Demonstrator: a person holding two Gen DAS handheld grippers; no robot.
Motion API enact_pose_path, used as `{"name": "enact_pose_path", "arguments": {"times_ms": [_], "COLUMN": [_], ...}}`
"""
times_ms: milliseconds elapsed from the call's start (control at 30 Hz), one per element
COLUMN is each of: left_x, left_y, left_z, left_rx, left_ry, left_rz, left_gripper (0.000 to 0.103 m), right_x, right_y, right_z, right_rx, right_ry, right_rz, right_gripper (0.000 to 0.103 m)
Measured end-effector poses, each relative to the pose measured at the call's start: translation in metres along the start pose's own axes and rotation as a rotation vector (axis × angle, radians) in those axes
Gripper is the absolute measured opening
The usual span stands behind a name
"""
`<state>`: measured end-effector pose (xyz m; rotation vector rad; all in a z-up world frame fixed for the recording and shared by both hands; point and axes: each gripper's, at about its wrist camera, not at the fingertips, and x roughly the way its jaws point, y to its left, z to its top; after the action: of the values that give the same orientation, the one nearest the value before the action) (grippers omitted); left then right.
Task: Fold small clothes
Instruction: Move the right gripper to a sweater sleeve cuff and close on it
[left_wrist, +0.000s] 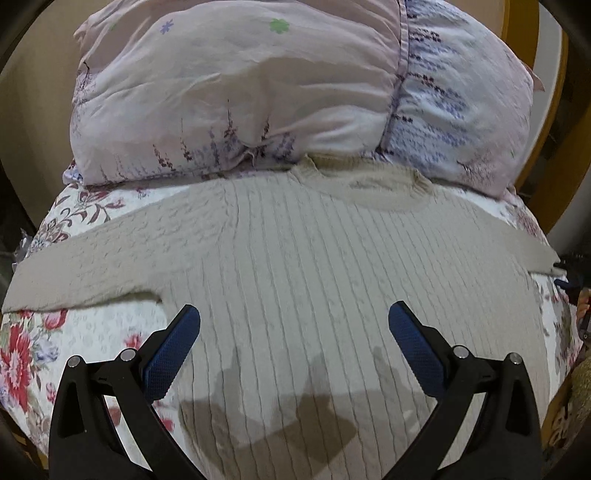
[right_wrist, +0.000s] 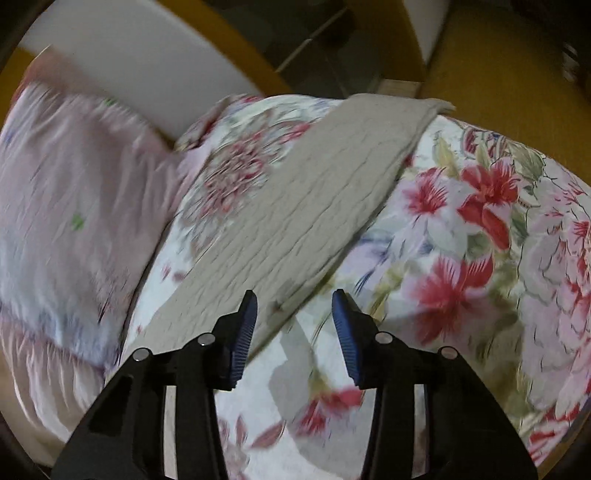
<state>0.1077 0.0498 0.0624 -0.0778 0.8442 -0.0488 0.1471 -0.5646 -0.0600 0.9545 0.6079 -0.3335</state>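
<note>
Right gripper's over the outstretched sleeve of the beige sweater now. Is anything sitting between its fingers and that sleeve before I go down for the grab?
Nothing visible does. The right gripper is open, above the lower edge of the beige ribbed knit sweater's sleeve, which lies flat and uncovered on the floral quilted bedspread. The pink pillow lies off to the side.

Open air lies above the flat beige sweater (left_wrist: 295, 266) spread on the floral bed cover (right_wrist: 480, 236), while the bulky pink pillow (left_wrist: 236, 99) presses against its collar edge and the wooden bed frame (right_wrist: 258, 74) bounds the far side.
</note>
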Motion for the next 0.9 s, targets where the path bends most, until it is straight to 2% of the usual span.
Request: {"name": "enact_pose_path", "arguments": {"times_ms": [133,300,467,567,733,833,900], "left_x": [0.006,0.023,0.036,0.042,0.047,0.046,0.046], "left_y": [0.003,0.006,0.010,0.013,0.020,0.026,0.030], "left_z": [0.008,0.013,0.016,0.016,0.017,0.017,0.018], "left_rx": [-0.035,-0.049,-0.062,-0.067,-0.091,-0.133,-0.172], "left_ry": [-0.040,-0.014,-0.018,-0.016,-0.016,-0.028,-0.027], "left_rz": [-0.027,-0.049,-0.100,-0.144,-0.194,-0.251,-0.299], "left_gripper": [0.102,0.102,0.102,0.102,0.102,0.102,0.102], "right_x": [0.004,0.003,0.002,-0.005,-0.033,-0.058,-0.069], "right_y": [-0.005,-0.014,-0.005,0.009,0.052,0.100,0.130], "right_z": [0.012,0.017,0.014,0.013,0.006,-0.017,-0.040], "right_rx": [0.023,0.050,-0.028,-0.085,-0.235,-0.387,-0.480], "right_ry": [-0.038,-0.070,-0.103,-0.150,-0.233,-0.270,-0.261], "right_rz": [-0.010,-0.018,-0.062,-0.062,-0.001,0.103,0.188], "right_gripper": [0.030,0.018,0.008,0.007,0.007,0.007,0.007]}}
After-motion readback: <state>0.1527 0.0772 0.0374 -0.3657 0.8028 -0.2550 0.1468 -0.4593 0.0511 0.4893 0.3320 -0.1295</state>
